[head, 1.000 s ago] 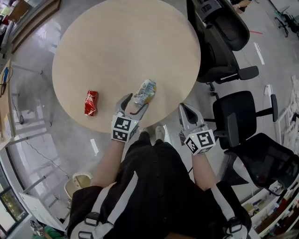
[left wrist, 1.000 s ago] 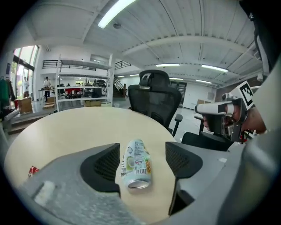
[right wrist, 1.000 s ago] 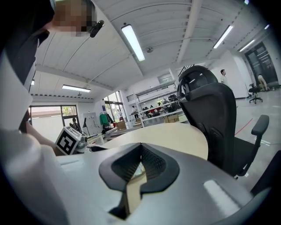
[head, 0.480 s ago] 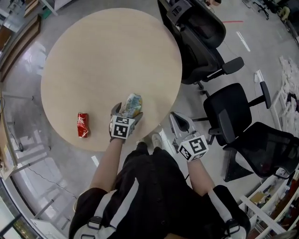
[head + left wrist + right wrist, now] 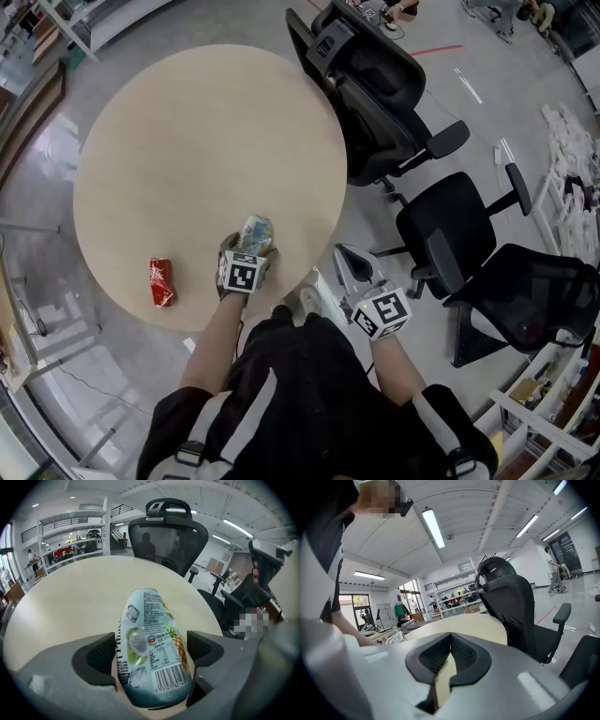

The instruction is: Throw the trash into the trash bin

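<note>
Crushed red can [image 5: 161, 282] at lower left of the round bench [image 5: 187, 141], left gripper [image 5: 249, 248] at lower centre, jaws just opened wide then narrowed slightly, astride a pale blue can [image 5: 256, 230], right gripper [image 5: 344, 254] right of the bench, jaws closed, empty.

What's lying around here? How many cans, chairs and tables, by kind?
Cans: 2 (red can, blue can)
Chairs: 3 (far chair, middle chair, near chair)
Tables: 1 (table)
Total: 6
</note>
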